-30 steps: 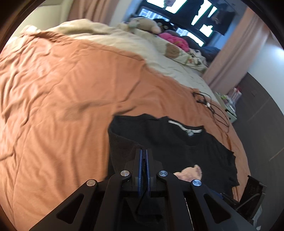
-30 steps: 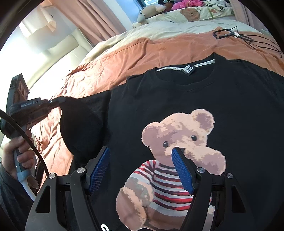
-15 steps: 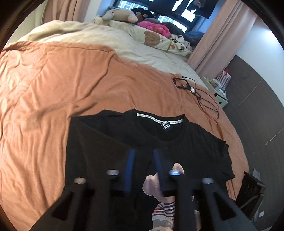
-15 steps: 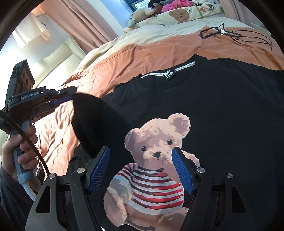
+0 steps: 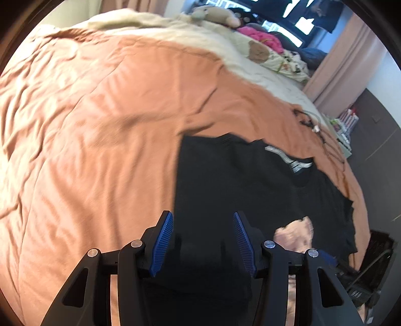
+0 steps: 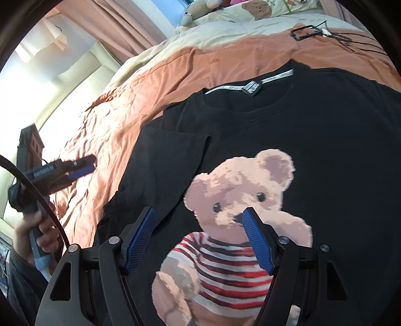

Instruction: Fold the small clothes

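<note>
While the black T-shirt (image 6: 313, 140) is lying face up on the orange bedspread (image 5: 100, 125), the right gripper (image 6: 198, 220) is hovering over its printed teddy bear (image 6: 238, 208) with the blue pads standing wide apart and nothing pressed between them. One pad is showing over the plain black cloth beside the bear, the other over the bear's muzzle. The shirt's left sleeve (image 6: 173, 155) is lying folded inward over the chest, its hem just beside the bear's head.

In the left wrist view the left gripper (image 5: 203, 220) is also standing open above the folded edge of the shirt; its jaws have just been opening, and no cloth is being pinched between the pads, though the black fabric is lying below and behind them. From the right wrist view that gripper is appearing off to the side, over the bedspread and apart from the shirt, with a hand (image 6: 37, 230) wrapping its handle.

Farther on, the collar with its white neck tape (image 6: 253, 86) is pointing toward the head of the bed. Beyond it a tangle of black cables (image 6: 323, 33) is resting on the bedspread, well apart from the shirt. Farthest off, a cream blanket (image 5: 225, 50), a bear-print pillow (image 6: 265, 8) and a plush toy (image 5: 213, 16) are sitting near the window, with pink curtains (image 5: 348, 65) hanging at the sides.
</note>
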### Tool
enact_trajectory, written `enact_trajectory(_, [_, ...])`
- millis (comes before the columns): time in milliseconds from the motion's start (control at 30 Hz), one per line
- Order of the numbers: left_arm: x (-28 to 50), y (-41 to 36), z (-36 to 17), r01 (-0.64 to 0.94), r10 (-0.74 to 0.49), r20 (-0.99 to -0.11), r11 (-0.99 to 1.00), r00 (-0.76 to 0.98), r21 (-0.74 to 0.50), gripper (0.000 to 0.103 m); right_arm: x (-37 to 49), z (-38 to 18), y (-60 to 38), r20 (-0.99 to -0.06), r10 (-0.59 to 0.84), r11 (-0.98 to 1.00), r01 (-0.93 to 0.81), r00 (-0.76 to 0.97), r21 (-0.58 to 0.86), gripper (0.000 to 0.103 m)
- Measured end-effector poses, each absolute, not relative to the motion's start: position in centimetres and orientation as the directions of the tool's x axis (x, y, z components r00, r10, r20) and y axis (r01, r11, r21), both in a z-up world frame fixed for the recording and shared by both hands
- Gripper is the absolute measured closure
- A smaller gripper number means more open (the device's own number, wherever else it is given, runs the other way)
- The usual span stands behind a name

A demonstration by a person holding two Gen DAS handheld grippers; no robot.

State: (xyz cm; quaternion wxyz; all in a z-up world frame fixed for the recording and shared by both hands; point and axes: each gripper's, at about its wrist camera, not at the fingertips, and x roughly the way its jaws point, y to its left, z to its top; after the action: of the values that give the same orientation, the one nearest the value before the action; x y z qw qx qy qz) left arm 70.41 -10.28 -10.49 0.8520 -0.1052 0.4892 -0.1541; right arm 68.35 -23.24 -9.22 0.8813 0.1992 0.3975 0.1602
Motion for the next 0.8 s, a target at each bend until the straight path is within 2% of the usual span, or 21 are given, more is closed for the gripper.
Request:
enact_trajectory(333, [69.3,-7.4,-16.7,0.137,-0.381,-0.852,0.925,0.359,-0.355,0.051,70.1,-10.7,-20.9,-0.663,0.435,0.877,-0.118,0.610,0.466,0.032])
enact_trajectory(400, [69.0,-7.3,-17.6,0.140,-0.375,-0.864,0.927,0.337,-0.348,0.062,69.9,-10.8,-20.9,-0.668,0.429,0.880,-0.115,0.608,0.461,0.032])
enact_trajectory(433, [68.8,-7.2,-17.9,0.140,-0.372,-0.865,0.928,0.337,-0.344,0.077,69.7,-10.7,-20.9,-0.670,0.425,0.882,-0.112,0.608,0.458,0.032])
enact_trajectory(467, [68.7,-6.9,-18.0,0.141,-0.383,-0.859,0.924,0.341,-0.356,0.085,69.5,-10.6,-21.0,-0.673,0.420,0.885,-0.111,0.609,0.452,0.032])
enact_trajectory(633, [68.6,-5.9,-17.6,0.115,-0.377,-0.854,0.926,0.359,-0.360,0.089,68.0,-9.6,-22.0,-0.681,0.389,0.900,-0.099,0.620,0.425,0.032])
enact_trajectory(800, [68.5,-5.9,-17.6,0.123,-0.384,-0.858,0.923,0.341,-0.364,0.087,65.4,-8.3,-25.2,-0.681,0.337,0.918,-0.067,0.650,0.390,0.032])
